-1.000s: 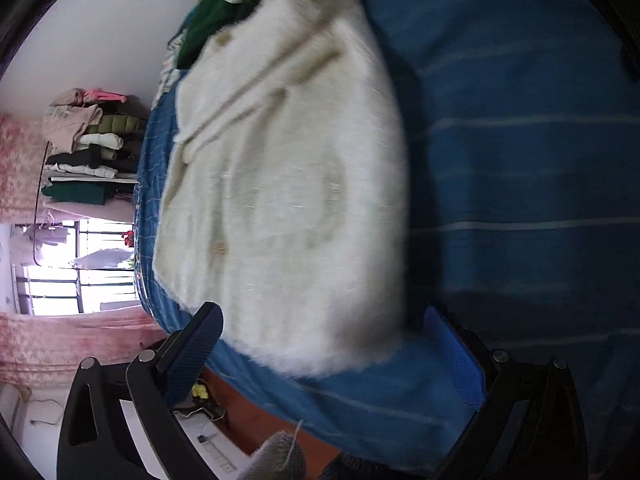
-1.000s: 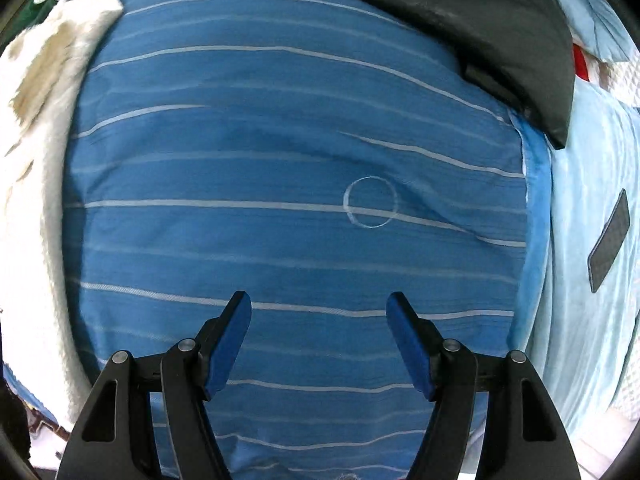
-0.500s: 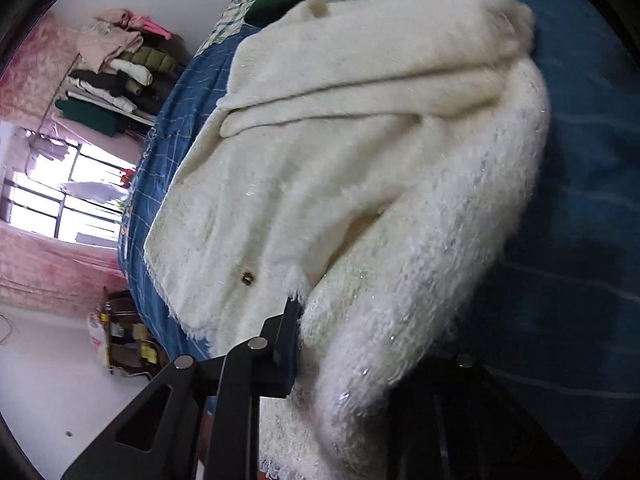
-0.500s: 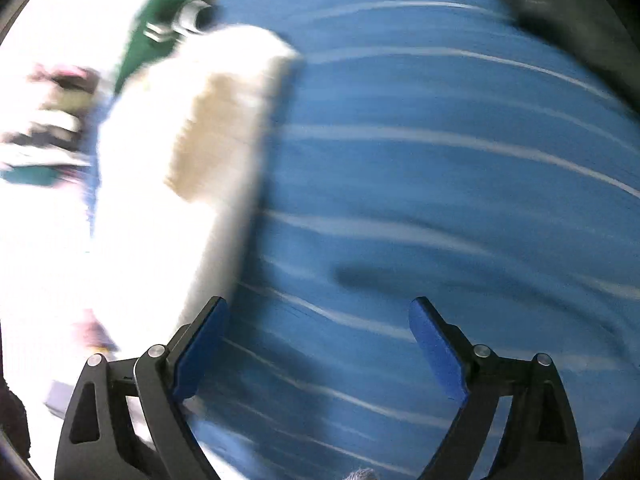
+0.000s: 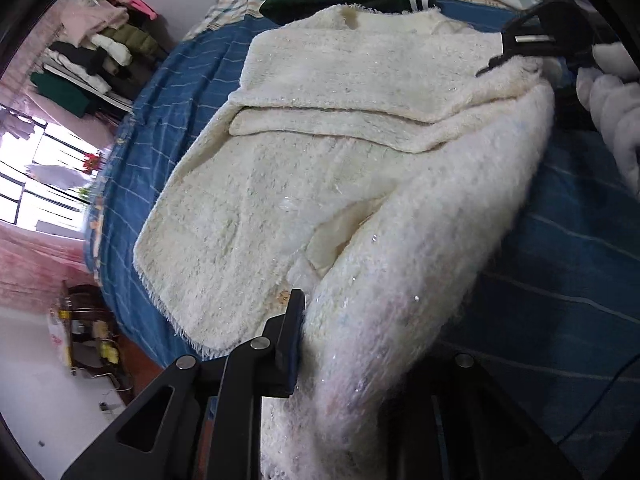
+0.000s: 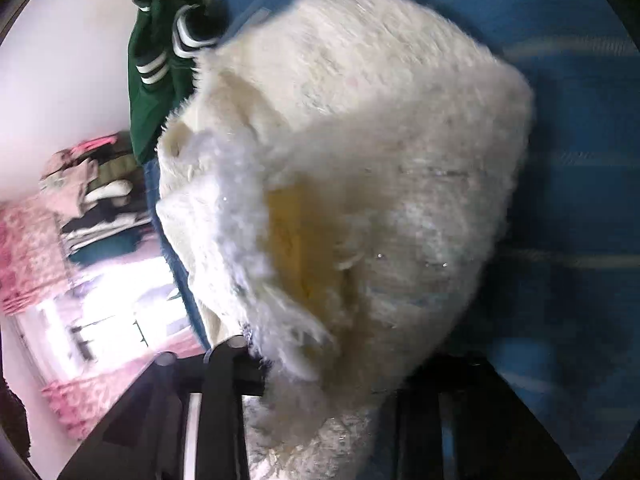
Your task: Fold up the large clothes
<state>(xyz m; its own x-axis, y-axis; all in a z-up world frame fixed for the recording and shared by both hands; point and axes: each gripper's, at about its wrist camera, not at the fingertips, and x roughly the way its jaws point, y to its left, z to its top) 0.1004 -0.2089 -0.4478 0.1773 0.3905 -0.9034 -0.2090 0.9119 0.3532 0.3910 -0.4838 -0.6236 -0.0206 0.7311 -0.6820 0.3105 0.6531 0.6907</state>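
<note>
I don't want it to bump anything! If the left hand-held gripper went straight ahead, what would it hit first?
Fluffy cloth. The left hand-held gripper is already shut on the cream sweater, which fills the way ahead. Behind the sweater lies the blue striped bedspread; depth is hard to judge.

left tongs (image 5: 340,344): black arms, 3 silver screws, blue pad | right tongs (image 6: 320,364): black, blurred
</note>
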